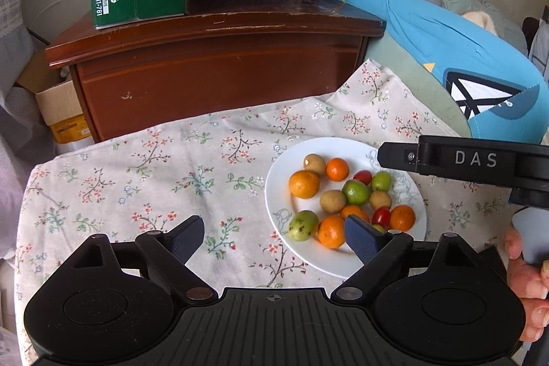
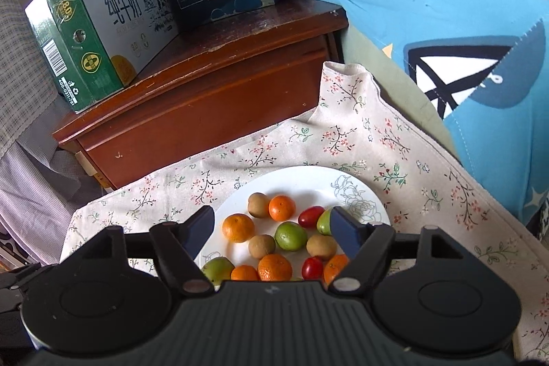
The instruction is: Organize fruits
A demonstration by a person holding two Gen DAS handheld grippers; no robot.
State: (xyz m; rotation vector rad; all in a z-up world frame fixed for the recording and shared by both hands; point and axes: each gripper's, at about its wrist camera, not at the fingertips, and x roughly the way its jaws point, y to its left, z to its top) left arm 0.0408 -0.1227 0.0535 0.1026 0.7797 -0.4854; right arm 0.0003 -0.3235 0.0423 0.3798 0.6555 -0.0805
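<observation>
On the floral-printed cloth (image 1: 144, 167) sits a round white ceramic plate (image 1: 284, 156) with a grey rose outline, carrying small orange tangerines (image 1: 304, 183), green jujubes (image 1: 356, 191), tan round fruits (image 1: 333, 201) and red cherry tomatoes (image 1: 381, 215), all heaped together. The left gripper (image 1: 274, 237) has its jaws spread wide and empty, the plate toward its 2 o'clock. The right gripper (image 2: 271, 234), likewise spread and holding nothing, hovers over the fruit. A reddish-brown wooden cabinet (image 1: 212, 71) stands at 12 o'clock beyond the cloth.

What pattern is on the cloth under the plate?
The cloth is cream with small pink-flowered, green-leafed sprigs, clearest in the left wrist view.
</observation>
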